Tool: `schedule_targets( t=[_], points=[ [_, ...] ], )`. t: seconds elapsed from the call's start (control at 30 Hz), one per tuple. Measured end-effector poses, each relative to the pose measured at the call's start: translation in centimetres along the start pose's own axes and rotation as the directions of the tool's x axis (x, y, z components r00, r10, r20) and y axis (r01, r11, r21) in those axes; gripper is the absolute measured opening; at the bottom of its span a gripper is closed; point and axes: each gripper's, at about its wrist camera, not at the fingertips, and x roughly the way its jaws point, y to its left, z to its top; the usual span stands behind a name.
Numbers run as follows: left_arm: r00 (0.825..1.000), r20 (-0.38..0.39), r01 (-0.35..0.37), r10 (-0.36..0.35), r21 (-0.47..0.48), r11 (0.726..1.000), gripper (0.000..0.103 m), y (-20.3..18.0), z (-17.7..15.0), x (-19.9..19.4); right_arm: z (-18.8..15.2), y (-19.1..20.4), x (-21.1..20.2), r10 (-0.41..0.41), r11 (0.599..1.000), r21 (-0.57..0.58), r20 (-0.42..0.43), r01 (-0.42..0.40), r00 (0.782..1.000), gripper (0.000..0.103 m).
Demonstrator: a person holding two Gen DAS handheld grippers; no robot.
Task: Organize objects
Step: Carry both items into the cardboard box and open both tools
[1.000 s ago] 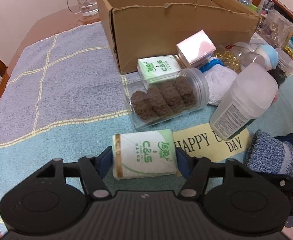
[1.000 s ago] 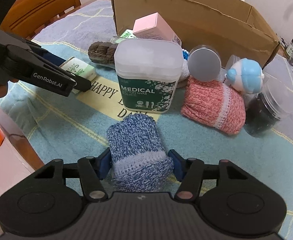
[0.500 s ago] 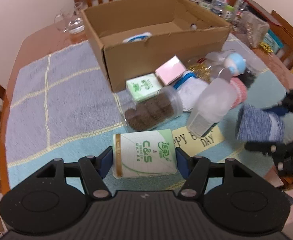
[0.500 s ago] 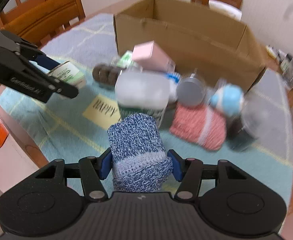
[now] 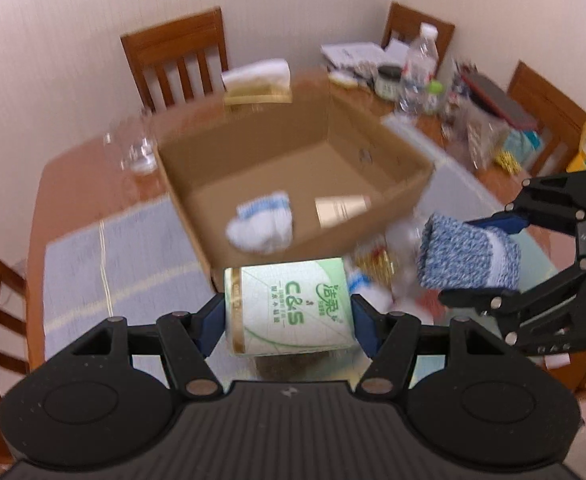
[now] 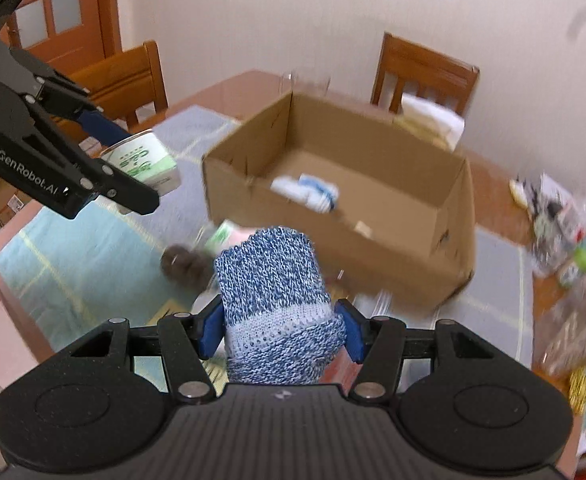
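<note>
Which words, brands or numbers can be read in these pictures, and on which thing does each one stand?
"C&S": on the green and white tissue pack that the left gripper holds; the smaller print beside it is too small to read.
"GenRobot.AI": on the side of the left gripper, in the right wrist view.
Print on the items in the cardboard box and on the bottle label: too blurred to read.

socks [image 5: 262, 224] inside box [image 5: 389, 216], mid-table
</note>
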Motion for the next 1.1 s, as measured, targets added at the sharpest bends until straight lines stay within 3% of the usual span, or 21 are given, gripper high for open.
schedule_targets(
  t=[0.33, 0.37, 0.43, 0.5, 0.9, 0.97, 1.1],
  points=[
    [0.996, 0.069, -0.049, 0.057, -0.116, 0.992, 0.066, 0.5, 5.9, 3.5, 5.3, -6.2, 1.7, 0.009, 0.998, -0.059, 0.081, -0.004, 0.997, 0.063],
    [0.995, 0.076, -0.051, 0.061, -0.128, 0.990, 0.068, 0.5, 6.0, 3.9, 5.8, -6.8, 2.1, 0.005, 0.998, -0.059, 0.085, 0.000, 0.996, 0.063],
    [0.995, 0.071, -0.064, 0.075, -0.158, 0.985, 0.088, 0.6, 6.3, 4.5, 6.6, -7.9, 2.9, 0.005, 0.998, -0.062, 0.086, 0.000, 0.996, 0.063],
    [0.994, 0.058, -0.079, 0.091, -0.190, 0.979, 0.094, 0.8, 6.3, 4.9, 7.4, -8.8, 3.8, 0.010, 0.998, -0.062, 0.096, -0.004, 0.995, 0.063],
    [0.991, -0.020, -0.131, 0.130, -0.205, 0.970, 0.098, 1.0, 4.7, 5.5, 10.4, -11.9, 9.1, 0.036, 0.998, -0.048, 0.037, -0.034, 0.999, 0.063],
    [0.992, -0.020, -0.125, 0.124, -0.203, 0.971, 0.098, 0.8, 4.5, 5.4, 10.9, -12.2, 9.8, 0.027, 0.999, -0.038, 0.034, -0.025, 0.999, 0.067],
    [0.992, -0.024, -0.124, 0.122, -0.217, 0.968, 0.098, 0.7, 4.2, 5.3, 11.6, -12.7, 9.9, 0.013, 1.000, -0.013, 0.072, -0.012, 0.997, 0.101]
  ],
)
